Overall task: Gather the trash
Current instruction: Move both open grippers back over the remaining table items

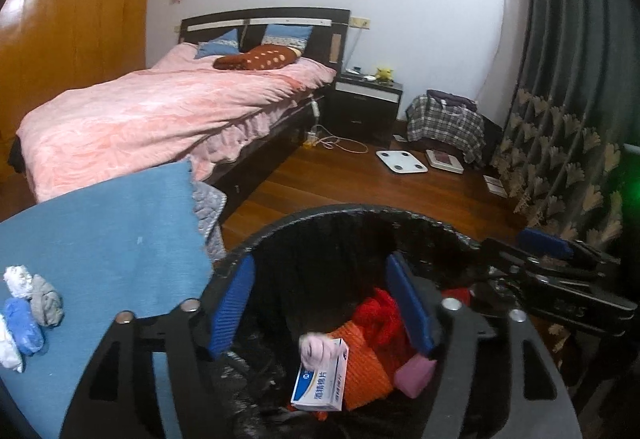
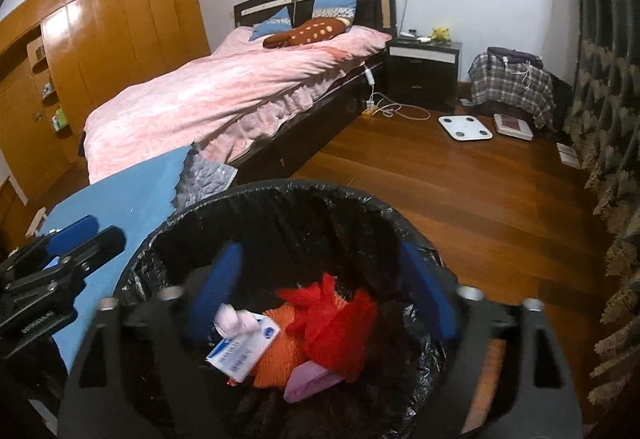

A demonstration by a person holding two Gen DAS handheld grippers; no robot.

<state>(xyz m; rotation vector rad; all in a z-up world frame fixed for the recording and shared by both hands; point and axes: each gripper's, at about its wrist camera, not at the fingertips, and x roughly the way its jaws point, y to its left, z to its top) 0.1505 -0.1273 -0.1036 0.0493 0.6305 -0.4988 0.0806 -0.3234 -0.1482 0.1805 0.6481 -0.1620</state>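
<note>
Both grippers are hanging over the bin rn, looking down into it; the left gripper has its blue pads spread wide w/ nothing between them, and the right gripper is spread the same way, also holding nothing.

The trash bin w/ its black liner is sitting on the wood floor, just beside the blue cloth-covered table; inside it there's a white-and-blue medicine box lying tilted at about 6 o'clock in the left wrist view, w/ a pinkish crumpled wad touching its top edge; red netting is bunching over an orange ribbed thing at the middle, and a pink flat piece is poking out at roughly 5 o'clock of that pile in the right wrist view.

More trash is still waiting on the table at 8 o'clock in the left view: a white wad, a grey wad touching it, and a blue wad just below; something white is at the very edge too, can't tell what.

Bg stuff: bed w/ pink duvet at 11 o'clock, black nightstand at 1 o'clock, white bathroom scale on the floor near it, plaid cloth draped over smth, dark patterned curtain running along 3 o'clock.
</note>
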